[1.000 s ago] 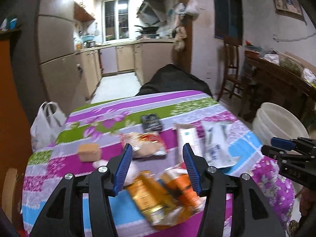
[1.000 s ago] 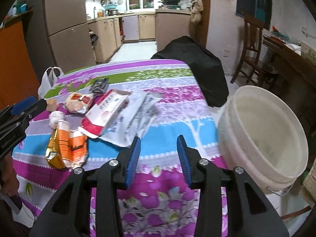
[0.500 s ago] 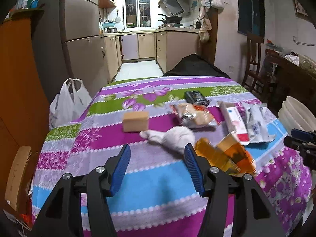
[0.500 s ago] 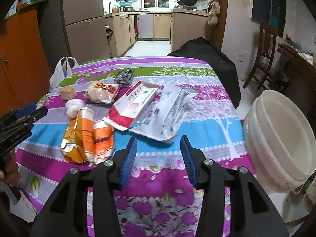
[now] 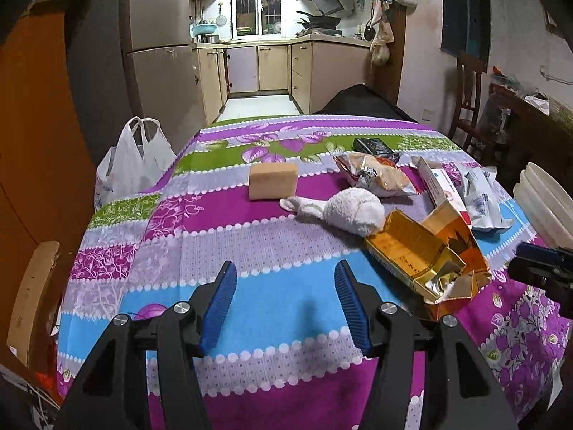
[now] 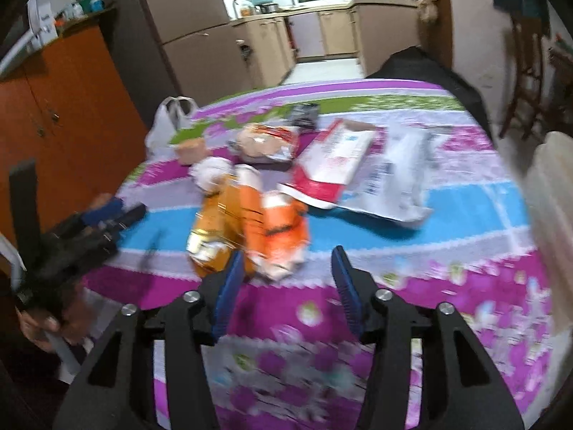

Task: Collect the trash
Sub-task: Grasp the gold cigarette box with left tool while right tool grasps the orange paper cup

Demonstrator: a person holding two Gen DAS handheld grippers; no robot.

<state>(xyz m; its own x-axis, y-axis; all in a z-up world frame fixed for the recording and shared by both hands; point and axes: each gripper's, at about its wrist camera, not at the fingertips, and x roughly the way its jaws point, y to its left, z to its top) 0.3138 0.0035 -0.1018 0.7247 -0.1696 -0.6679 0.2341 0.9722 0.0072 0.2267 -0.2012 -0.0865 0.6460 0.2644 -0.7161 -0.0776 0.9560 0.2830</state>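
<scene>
Litter lay spread across a table draped in a striped purple, blue and green floral cloth (image 5: 222, 258), where the left gripper (image 5: 284, 288) hovered low over a bare blue band with its blue-padded jaws parted and nothing between them. To its right sat a torn, flattened orange and gold foil carton (image 5: 426, 261), gaping open, with only its foil lining showing inside. Just beyond the carton lay a crumpled white tissue wad (image 5: 349, 209), and behind that a tan rectangular block (image 5: 273, 181), a crinkled silver and orange snack bag (image 5: 374, 175), a small black wrapper (image 5: 372, 145), a red and white flat box (image 5: 442, 190) and a white plastic pouch (image 5: 481, 197). The right gripper (image 6: 286, 276), jaws likewise released and empty, hung over the table's near edge just short of the carton (image 6: 250, 222). A stack of white plastic buckets (image 5: 548, 204) stood off the table's right side, its inside out of view, and a knotted white plastic shopping bag (image 5: 134, 159) sat beside the far left edge, contents hidden.
</scene>
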